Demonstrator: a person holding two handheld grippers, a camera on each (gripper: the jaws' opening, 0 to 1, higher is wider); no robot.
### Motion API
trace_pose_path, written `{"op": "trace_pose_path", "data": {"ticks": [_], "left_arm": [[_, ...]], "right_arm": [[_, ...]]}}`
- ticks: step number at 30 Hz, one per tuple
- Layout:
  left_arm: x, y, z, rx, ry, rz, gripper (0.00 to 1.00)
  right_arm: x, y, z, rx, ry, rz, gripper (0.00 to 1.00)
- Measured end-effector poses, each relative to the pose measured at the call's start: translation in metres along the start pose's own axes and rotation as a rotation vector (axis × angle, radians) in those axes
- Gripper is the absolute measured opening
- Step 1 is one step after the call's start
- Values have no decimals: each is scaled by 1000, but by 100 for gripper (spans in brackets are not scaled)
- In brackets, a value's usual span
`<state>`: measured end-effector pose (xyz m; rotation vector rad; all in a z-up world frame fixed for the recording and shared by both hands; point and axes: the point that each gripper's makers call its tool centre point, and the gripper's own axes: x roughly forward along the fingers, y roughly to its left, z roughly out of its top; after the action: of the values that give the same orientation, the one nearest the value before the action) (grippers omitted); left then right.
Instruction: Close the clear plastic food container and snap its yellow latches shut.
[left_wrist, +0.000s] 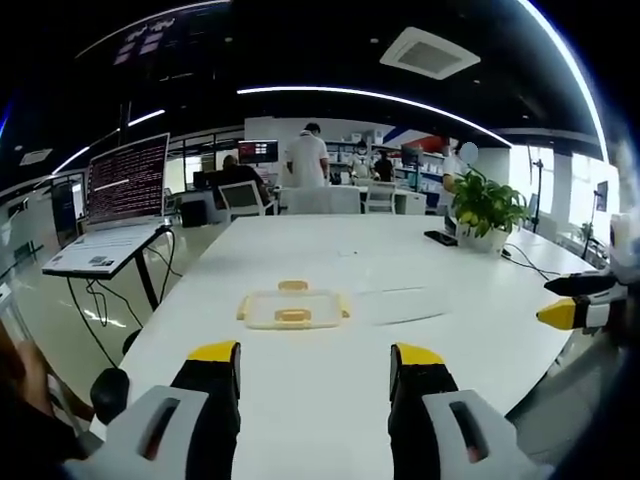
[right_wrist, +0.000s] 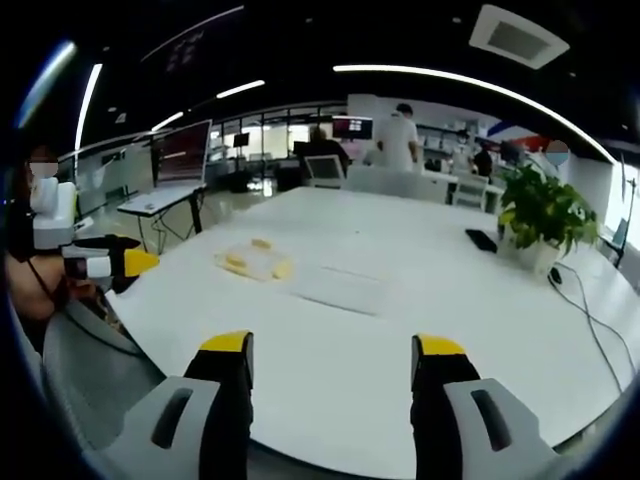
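Two grippers are held above a smooth white table (left_wrist: 330, 400), each with its black, yellow-tipped jaws spread wide and nothing between them. In the left gripper view, the left gripper (left_wrist: 315, 355) is seen with the clear plastic food container (left_wrist: 293, 308) lying on the table straight ahead of its fingertips (left_wrist: 215, 352), well apart from them. The container is shallow and rectangular with rounded corners, and yellow latches (left_wrist: 293, 316) are set on its edges; whether they are snapped shut cannot be told. Just beside it, ahead of the right-hand finger, a flat translucent sheet-like piece (left_wrist: 405, 303) is seen on the tabletop. The other gripper's yellow tip enters at the far right.

In the right gripper view, the right gripper (right_wrist: 333, 348) is seen released, with the container (right_wrist: 254, 261) ahead and to the left of its left-hand finger, and the flat translucent piece (right_wrist: 338, 288) lying between the fingers' lines, further out. The left gripper (right_wrist: 110, 263) is seen at the left edge. A leafy green potted plant (right_wrist: 545, 222) stands beyond the right-hand finger.
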<state>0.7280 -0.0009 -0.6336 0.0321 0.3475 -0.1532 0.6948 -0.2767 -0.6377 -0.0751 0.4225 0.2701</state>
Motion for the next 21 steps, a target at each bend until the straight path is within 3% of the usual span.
{"op": "trace_pose_path", "data": {"ticks": [21], "left_arm": [[1, -1, -4, -26, 25, -11, 55]], "right_arm": [[3, 0, -4, 15, 35, 10, 61]]}}
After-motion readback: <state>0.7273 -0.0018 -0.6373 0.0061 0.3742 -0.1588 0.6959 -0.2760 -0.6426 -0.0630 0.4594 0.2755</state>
